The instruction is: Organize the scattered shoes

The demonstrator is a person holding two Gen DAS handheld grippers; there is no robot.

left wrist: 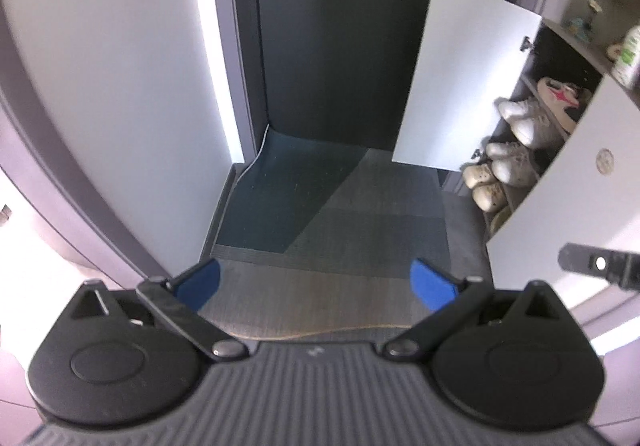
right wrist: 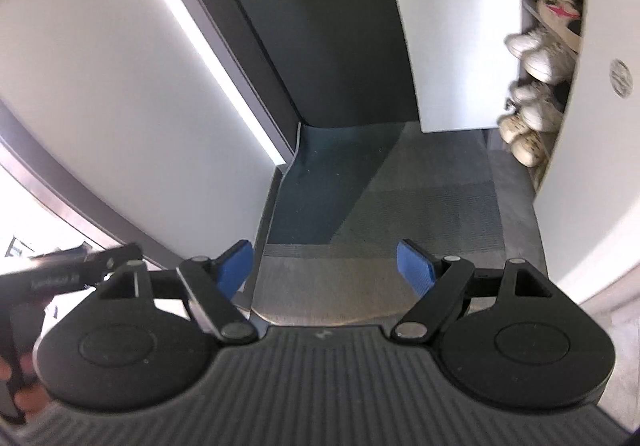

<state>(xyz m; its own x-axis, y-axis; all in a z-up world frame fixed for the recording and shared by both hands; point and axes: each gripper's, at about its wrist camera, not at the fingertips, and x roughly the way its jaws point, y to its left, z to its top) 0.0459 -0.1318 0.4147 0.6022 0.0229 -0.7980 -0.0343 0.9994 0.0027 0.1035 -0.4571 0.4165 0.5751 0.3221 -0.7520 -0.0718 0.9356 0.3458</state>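
A white shoe cabinet [left wrist: 560, 206] stands at the right with its door [left wrist: 460, 74] swung open. Several white and cream shoes sit on its shelves: white sneakers [left wrist: 524, 118] above, another white pair [left wrist: 512, 162] below, cream spotted shoes [left wrist: 484, 186] lowest. In the right wrist view the same shoes [right wrist: 540, 54] show inside the cabinet [right wrist: 592, 126]. My left gripper [left wrist: 316, 282] is open and empty above the floor mat. My right gripper [right wrist: 324, 266] is open and empty too, held left of the cabinet.
A dark door [left wrist: 340, 26] closes the far end of the entry. A grey and teal floor mat [left wrist: 332, 214] covers the floor. A white wall [left wrist: 120, 86] runs along the left. Small items [left wrist: 628, 50] stand on the cabinet top.
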